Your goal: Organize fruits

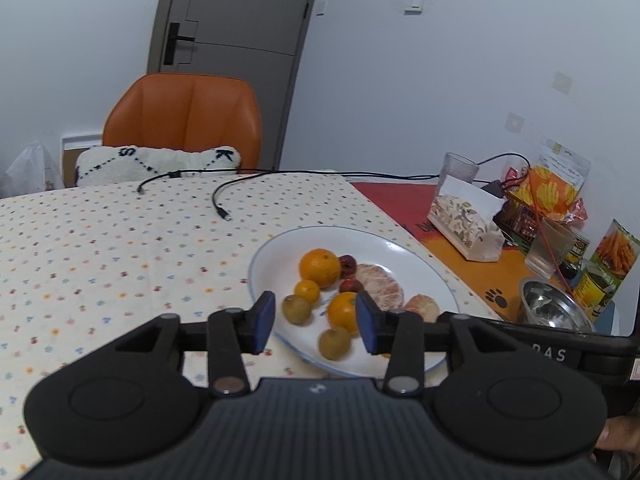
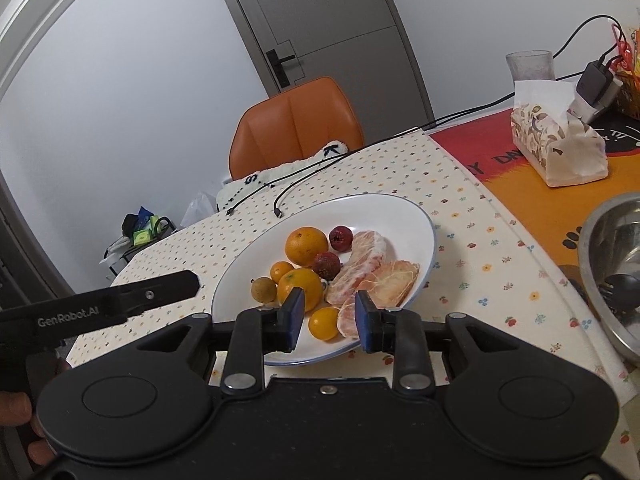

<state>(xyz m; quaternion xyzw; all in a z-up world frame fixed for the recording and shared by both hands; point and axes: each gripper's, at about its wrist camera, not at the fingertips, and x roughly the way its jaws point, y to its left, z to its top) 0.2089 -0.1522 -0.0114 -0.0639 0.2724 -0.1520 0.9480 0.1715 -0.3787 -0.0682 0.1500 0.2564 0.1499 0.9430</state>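
Observation:
A white plate [image 1: 420, 268] [image 2: 400, 212] holds the fruit: a large orange [image 1: 319, 266] [image 2: 306, 246], smaller oranges [image 1: 307, 291] [image 2: 323, 323], two dark red fruits [image 1: 347, 265] [image 2: 341, 238], brown-green round fruits [image 1: 297, 309] [image 2: 264, 289] and peeled pomelo pieces [image 1: 380, 290] [image 2: 364, 264]. My left gripper [image 1: 316, 322] is open and empty above the plate's near edge, an orange [image 1: 343, 312] between its blue pads. My right gripper [image 2: 328, 316] is open and empty above the near rim, a small orange between its pads.
The spotted tablecloth [image 1: 100, 248] carries two black cables [image 1: 218, 200]. A tissue box [image 1: 466, 224] [image 2: 560, 144], a glass [image 1: 458, 170], snack bags [image 1: 552, 192] and a steel bowl [image 1: 554, 308] [image 2: 616, 264] stand at the right. An orange chair [image 1: 184, 116] is behind.

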